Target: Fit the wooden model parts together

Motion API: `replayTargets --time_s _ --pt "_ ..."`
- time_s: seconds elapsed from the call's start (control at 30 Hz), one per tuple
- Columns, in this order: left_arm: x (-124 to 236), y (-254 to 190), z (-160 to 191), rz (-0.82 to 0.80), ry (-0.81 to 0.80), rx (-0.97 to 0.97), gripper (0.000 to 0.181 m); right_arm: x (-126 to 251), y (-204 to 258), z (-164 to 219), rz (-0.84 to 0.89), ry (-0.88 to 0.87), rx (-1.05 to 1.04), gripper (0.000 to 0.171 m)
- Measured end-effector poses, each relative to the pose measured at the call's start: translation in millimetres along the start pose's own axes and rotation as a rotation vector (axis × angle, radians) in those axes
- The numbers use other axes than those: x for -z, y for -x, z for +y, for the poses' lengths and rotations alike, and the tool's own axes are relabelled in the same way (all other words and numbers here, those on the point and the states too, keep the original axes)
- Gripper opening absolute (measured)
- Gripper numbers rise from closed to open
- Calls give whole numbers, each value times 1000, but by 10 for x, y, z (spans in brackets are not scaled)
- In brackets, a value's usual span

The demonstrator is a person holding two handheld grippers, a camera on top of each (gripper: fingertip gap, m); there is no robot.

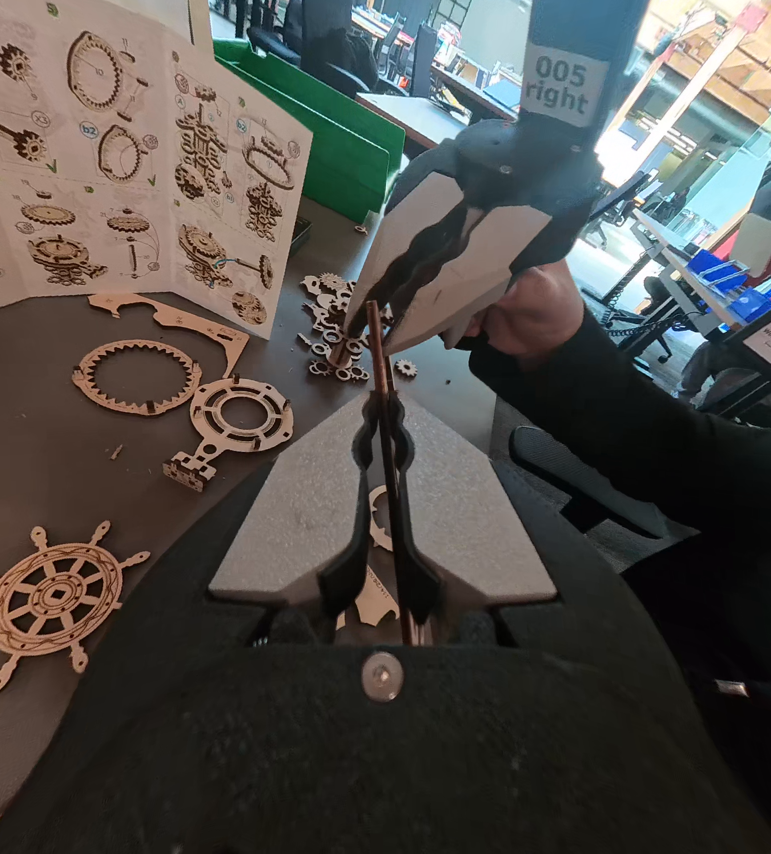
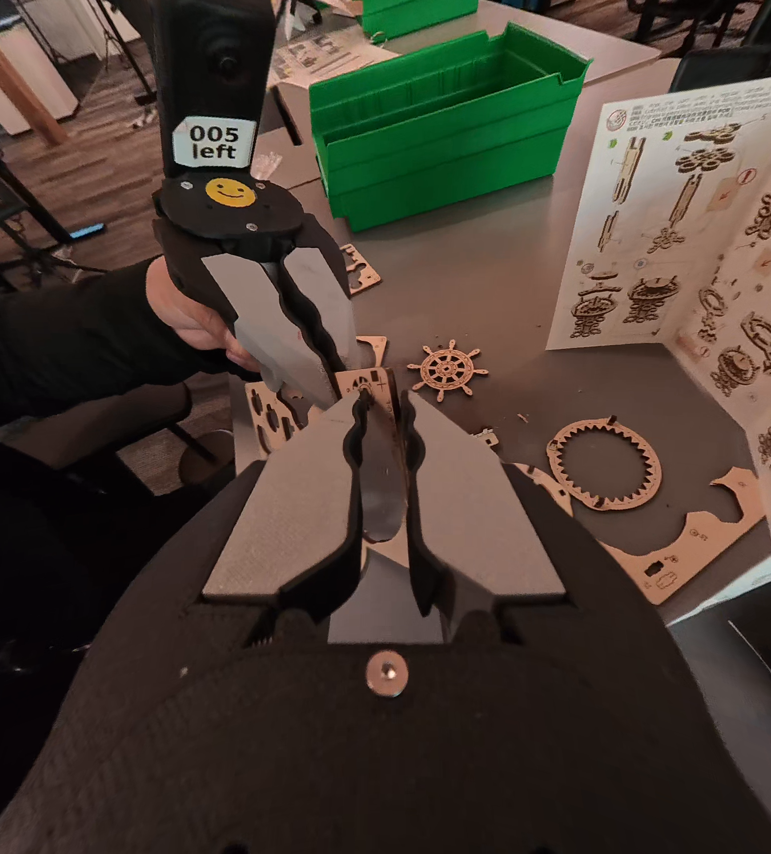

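Note:
My left gripper (image 1: 382, 397) is shut on a thin flat wooden sheet (image 1: 376, 351), seen edge-on and running up between its fingers. My right gripper (image 1: 370, 335) comes down from above with its fingertips closed around the sheet's upper end. In the right wrist view, the right gripper (image 2: 382, 399) holds the sheet (image 2: 370, 381) close against its right finger. The left gripper (image 2: 335, 388) grips the same sheet from the far side. A toothed ring (image 1: 136, 374), a round frame with a handle (image 1: 240, 416) and a ship's wheel (image 1: 51, 596) lie on the table.
A pile of small gears (image 1: 337, 323) lies just behind the right gripper's tips. A folded instruction sheet (image 1: 120, 161) stands at the back, with a green bin (image 2: 443, 138) beside it. A leftover sheet frame (image 2: 679, 550) lies by the ring. A black chair (image 1: 573, 480) stands off the table's edge. My left and right fingertips are right by each other.

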State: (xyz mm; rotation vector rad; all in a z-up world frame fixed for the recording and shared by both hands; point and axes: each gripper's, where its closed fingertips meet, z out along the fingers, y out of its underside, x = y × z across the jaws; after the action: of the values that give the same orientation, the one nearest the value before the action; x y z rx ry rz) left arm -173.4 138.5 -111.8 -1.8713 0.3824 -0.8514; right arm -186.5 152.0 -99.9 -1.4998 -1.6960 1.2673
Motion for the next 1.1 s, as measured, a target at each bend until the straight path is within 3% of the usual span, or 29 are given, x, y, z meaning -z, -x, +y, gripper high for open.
replayTargets --time_s 0.37,0.67,1.1 --pt "-61 -30 3 -17 22 -19 1 -33 51 70 -115 174 -12 17" --pt "-26 -12 -55 -6 -3 -1 0 64 12 2 -87 125 -6 9" --pt "-53 -26 -28 -7 5 9 1 33 4 29 -76 95 -13 11"
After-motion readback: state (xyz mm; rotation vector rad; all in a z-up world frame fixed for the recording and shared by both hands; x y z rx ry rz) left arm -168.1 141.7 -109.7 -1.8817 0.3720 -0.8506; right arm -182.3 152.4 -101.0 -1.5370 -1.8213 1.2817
